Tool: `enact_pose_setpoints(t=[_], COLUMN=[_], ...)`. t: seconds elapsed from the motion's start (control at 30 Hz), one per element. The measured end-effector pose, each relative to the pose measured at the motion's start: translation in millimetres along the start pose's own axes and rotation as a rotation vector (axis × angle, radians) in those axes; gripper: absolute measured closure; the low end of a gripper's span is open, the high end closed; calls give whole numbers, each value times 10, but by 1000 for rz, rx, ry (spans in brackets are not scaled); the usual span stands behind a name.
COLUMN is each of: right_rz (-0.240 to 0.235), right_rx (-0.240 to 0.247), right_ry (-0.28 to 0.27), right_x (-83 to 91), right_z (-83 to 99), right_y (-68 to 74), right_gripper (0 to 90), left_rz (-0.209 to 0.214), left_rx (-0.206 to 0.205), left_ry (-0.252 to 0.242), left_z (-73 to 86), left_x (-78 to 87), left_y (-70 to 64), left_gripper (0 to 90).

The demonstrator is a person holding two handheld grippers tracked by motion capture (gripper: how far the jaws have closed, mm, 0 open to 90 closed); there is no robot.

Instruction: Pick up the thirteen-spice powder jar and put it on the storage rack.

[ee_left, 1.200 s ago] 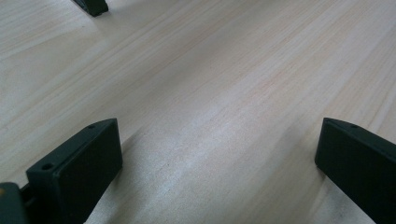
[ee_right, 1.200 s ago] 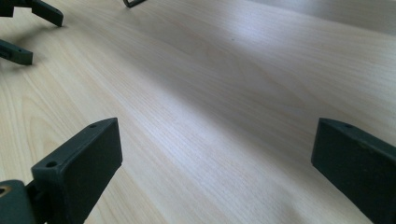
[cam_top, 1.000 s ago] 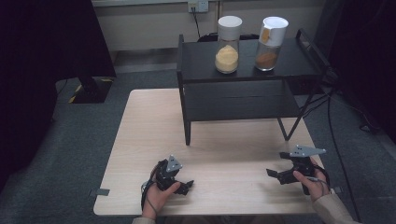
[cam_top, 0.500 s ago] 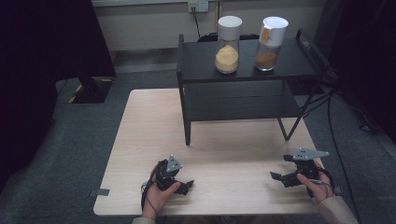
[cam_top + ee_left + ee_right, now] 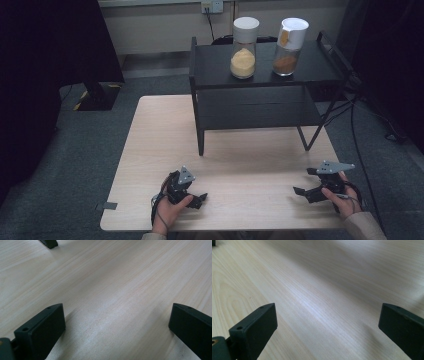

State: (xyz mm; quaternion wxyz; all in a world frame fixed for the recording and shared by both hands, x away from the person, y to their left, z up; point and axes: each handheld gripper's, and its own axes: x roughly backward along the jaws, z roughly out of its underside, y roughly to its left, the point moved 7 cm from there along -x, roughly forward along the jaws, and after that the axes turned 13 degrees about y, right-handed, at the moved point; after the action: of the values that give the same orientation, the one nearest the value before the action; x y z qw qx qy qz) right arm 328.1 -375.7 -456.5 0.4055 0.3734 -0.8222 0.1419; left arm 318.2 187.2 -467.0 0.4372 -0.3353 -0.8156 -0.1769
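My left gripper (image 5: 199, 198) rests low over the light wooden table (image 5: 160, 135) near its front edge, held in a hand, its jaws pointing right. In the left gripper view it (image 5: 116, 322) is open, with bare wood between the jaws. My right gripper (image 5: 302, 192) sits near the front right corner, also held in a hand, jaws pointing left. In the right gripper view it (image 5: 327, 322) is open, with nothing between the jaws. Two white-lidded jars stand on a black rack at the back: one with yellow powder (image 5: 243, 52), one with brown powder (image 5: 288, 50).
The black two-level rack (image 5: 215, 65) takes up the table's back right half, with thin legs down to the wood. One of its feet (image 5: 48, 243) shows far off in the left gripper view. Cables (image 5: 360, 150) run along the floor on the right.
My right gripper has slid a little toward the front right corner of the table. The left gripper and the jars have not moved.
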Motion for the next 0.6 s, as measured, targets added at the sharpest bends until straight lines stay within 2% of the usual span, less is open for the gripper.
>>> enact_pose_setpoints(t=[0.23, 0.37, 0.53, 0.6], right_rz=[1, 19, 22, 30], right_rx=[20, 29, 41, 47], right_ry=[24, 47, 56, 75], right_x=[18, 23, 25, 20], right_z=[59, 89, 102, 90], right_y=[-60, -84, -91, -85], right_gripper=[9, 8, 10, 10], left_rz=[0, 0, 0, 0], left_rx=[0, 0, 0, 0], left_ry=[0, 0, 0, 0], left_z=[0, 0, 0, 0], left_x=[0, 0, 0, 0], left_y=[0, 0, 0, 0], left_gripper=[0, 0, 0, 0])
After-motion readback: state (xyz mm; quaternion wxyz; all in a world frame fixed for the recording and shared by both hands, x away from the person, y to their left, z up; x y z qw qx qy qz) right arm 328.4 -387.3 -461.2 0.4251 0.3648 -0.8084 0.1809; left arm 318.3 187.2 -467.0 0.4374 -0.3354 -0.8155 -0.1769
